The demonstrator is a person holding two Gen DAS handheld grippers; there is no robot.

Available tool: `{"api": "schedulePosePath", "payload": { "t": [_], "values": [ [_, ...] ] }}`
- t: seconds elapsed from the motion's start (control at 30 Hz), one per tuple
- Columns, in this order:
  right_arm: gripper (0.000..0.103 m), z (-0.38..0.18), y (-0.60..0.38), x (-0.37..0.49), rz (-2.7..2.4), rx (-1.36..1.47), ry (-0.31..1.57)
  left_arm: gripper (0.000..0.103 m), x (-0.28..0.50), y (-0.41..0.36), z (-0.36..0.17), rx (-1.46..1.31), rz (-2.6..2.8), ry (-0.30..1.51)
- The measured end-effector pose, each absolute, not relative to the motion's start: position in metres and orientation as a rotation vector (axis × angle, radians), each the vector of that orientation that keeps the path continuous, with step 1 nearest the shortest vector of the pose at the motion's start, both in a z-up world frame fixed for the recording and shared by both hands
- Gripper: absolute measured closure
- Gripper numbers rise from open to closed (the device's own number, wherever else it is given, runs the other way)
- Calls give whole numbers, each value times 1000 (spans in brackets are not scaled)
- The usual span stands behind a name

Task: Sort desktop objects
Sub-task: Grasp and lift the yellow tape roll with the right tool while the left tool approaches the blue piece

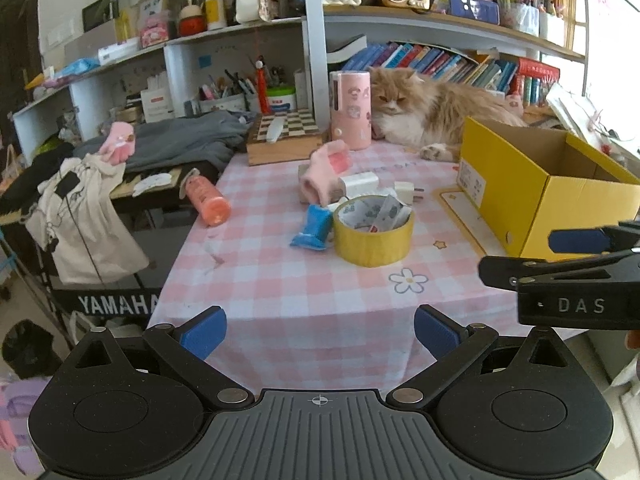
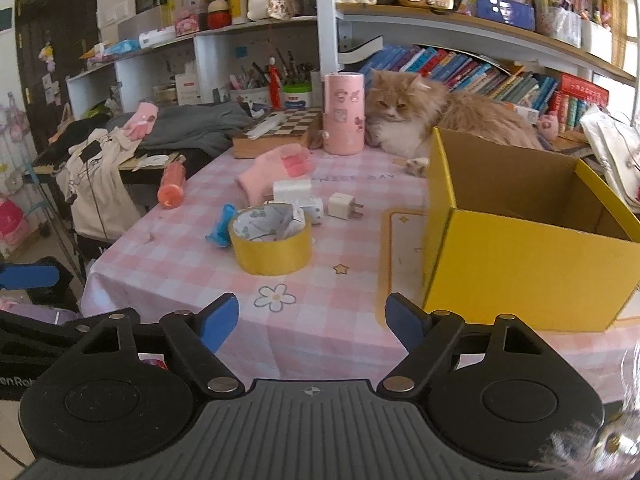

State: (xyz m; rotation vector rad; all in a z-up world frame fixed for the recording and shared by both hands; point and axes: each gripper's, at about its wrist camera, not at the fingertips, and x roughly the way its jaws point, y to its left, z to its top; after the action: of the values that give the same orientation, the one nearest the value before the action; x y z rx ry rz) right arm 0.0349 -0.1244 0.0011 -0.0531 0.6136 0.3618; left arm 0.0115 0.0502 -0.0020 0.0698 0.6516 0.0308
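L gripper (image 1: 320, 334): bottom centre of left wrist view, blue pads spread wide, nothing btwn them, over near edge of table (image 1: 280, 312) w/ pink check cloth.
R gripper (image 2: 313, 322): bottom centre of right wrist view, fingers also wide apart, empty. In left wrist view it shows at right edge, mid height.

Objs, centre of left wrist view:
- yellow tape roll (image 1: 374, 232), lying flat, crumpled paper scraps inside the core.
- blue packet (image 1: 314, 226) touching roll's left side.
- pink glove (image 1: 326, 170) just behind, draped over white adapter block (image 1: 358, 184).
- white plug charger (image 2: 344, 206), right of roll in right wrist view, prongs pointing right.
- orange bottle (image 1: 206, 198) on its side, left edge of table.
- pink cylinder tin (image 1: 352, 110) upright, upper centre; cat (image 1: 424, 108) lying right beside it, touching.
- chessboard box (image 1: 282, 134) left of tin.

Yellow cardboard box (image 2: 520, 240): right half of right wrist view, open top; interior floor not fully visible, cannot tell contents.
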Motion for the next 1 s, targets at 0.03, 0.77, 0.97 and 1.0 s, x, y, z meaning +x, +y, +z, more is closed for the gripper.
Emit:
{"api": "schedulePosePath", "payload": {
  "t": [0.03, 0.77, 0.97, 1.0],
  "values": [
    [23, 0, -122, 38, 370, -57, 613, 1, 13, 51, -3, 78, 34, 650],
    [15, -21, -67, 137, 441, -116, 750, 1, 98, 86, -22, 64, 23, 761],
    [10, -31, -54, 161, 445, -132, 815, 1, 111, 94, -26, 71, 41, 791],
    [10, -33, -52, 164, 446, -134, 824, 1, 113, 96, -27, 70, 44, 796]
  ]
}}
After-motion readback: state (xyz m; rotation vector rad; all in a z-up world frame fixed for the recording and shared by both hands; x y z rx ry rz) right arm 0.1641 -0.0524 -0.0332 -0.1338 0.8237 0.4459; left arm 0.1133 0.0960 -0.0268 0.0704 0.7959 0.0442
